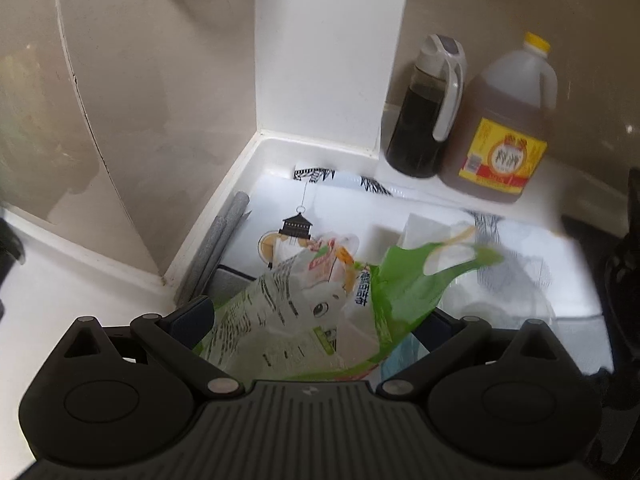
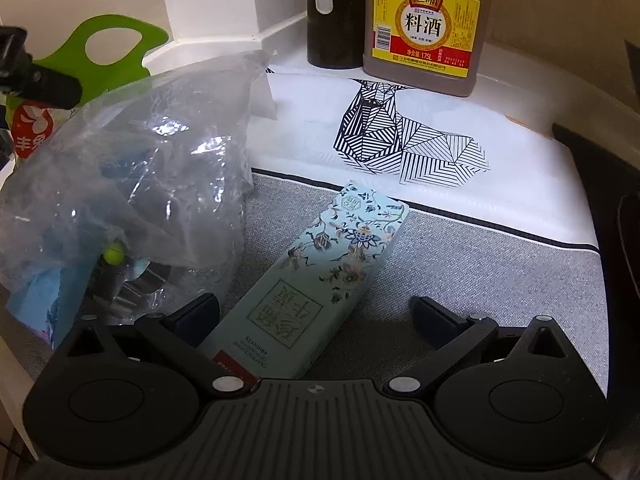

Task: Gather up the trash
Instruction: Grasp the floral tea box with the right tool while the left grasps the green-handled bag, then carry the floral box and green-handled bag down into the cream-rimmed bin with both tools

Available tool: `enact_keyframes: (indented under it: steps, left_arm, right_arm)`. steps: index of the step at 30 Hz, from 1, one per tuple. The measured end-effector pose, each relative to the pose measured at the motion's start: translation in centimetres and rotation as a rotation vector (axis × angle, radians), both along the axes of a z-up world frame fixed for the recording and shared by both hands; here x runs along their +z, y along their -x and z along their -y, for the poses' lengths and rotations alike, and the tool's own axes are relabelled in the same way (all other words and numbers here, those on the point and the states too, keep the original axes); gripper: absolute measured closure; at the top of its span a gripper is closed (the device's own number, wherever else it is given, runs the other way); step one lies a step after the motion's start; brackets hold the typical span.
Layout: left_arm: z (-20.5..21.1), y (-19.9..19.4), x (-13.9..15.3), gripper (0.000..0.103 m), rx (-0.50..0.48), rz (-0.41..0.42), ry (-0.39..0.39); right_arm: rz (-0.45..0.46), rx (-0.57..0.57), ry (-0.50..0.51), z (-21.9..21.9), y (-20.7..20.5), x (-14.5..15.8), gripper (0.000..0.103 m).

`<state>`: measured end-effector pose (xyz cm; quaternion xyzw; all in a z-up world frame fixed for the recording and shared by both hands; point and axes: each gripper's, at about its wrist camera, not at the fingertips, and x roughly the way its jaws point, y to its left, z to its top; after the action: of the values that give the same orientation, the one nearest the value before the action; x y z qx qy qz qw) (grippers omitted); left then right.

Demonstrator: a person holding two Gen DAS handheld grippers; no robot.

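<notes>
Between spread claw fingers, floral box lies flat.

I count two bottles by the wall — one dark sauce bottle and one yellow-labelled cooking wine jug. One floral box, one clear plastic bag, one green packet — and two grey rolls.

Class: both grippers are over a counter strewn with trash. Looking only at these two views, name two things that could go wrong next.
1. The right gripper is open around the floral box, touching only near its left finger; closing may twist the box aside.
2. The cooking wine jug and dark bottle stand just behind; a forward sweep could knock them.
</notes>
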<state>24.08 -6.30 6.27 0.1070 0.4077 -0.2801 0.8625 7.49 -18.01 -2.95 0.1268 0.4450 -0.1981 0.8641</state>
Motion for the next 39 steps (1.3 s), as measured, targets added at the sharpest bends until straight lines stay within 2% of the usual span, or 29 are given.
enact_keyframes:
  steps: [1, 3, 5, 7, 8, 9, 11, 12, 13, 16, 19, 24, 39]
  left_arm:
    - [-0.2, -0.3, 0.1, 0.007, 0.009, -0.011, 0.021]
    - [-0.6, -1.0, 0.4, 0.029, 0.028, -0.055, 0.070]
    - [-1.2, -1.6, 0.6, 0.062, 0.044, -0.117, 0.128]
    - [-1.7, -1.8, 0.7, 0.079, 0.054, -0.141, 0.152]
    - [-1.9, -1.8, 0.8, 0.093, 0.056, -0.144, 0.153]
    - [-2.0, -1.8, 0.9, 0.100, 0.051, -0.149, 0.156]
    - [-2.4, -1.4, 1.2, 0.101, 0.046, -0.154, 0.161]
    - [-2.5, -1.1, 1.5, 0.101, 0.045, -0.138, 0.159]
    - [-2.8, -0.7, 1.8, 0.102, 0.042, -0.121, 0.158]
    - [-3.5, 0.5, 3.0, 0.103, 0.036, -0.078, 0.167]
    - [-4.2, 1.9, 4.2, 0.103, 0.041, -0.021, 0.136]
    - [-5.4, 3.8, 5.6, 0.103, 0.067, 0.017, 0.114]
    - [-9.9, 9.3, 10.0, 0.103, 0.098, 0.085, 0.181]
  right_arm:
    - [0.004, -0.005, -0.003, 0.1, 0.0, 0.0, 0.000]
    - [0.010, -0.015, -0.011, 0.4, 0.0, 0.1, 0.000]
    - [0.022, -0.027, -0.022, 0.7, 0.1, 0.2, 0.000]
    - [0.047, -0.031, -0.027, 0.8, 0.4, 0.5, 0.001]
    - [0.066, -0.030, -0.021, 0.8, 0.7, 0.7, 0.011]
    - [0.078, -0.018, -0.020, 0.8, 0.8, 0.8, 0.031]
    - [0.079, 0.000, 0.012, 0.6, 0.8, 1.0, 0.045]
    - [0.080, 0.010, 0.020, 0.5, 0.9, 1.1, 0.057]
    - [0.082, 0.015, 0.022, 0.4, 1.0, 1.2, 0.061]
    - [0.098, 0.017, 0.052, 0.3, 1.5, 1.8, 0.062]
    - [0.117, 0.035, 0.091, -0.1, 2.2, 2.7, 0.062]
    - [0.144, 0.045, 0.119, -0.5, 3.4, 4.4, 0.062]
    - [0.202, 0.085, 0.160, -2.5, 6.4, 8.4, 0.062]
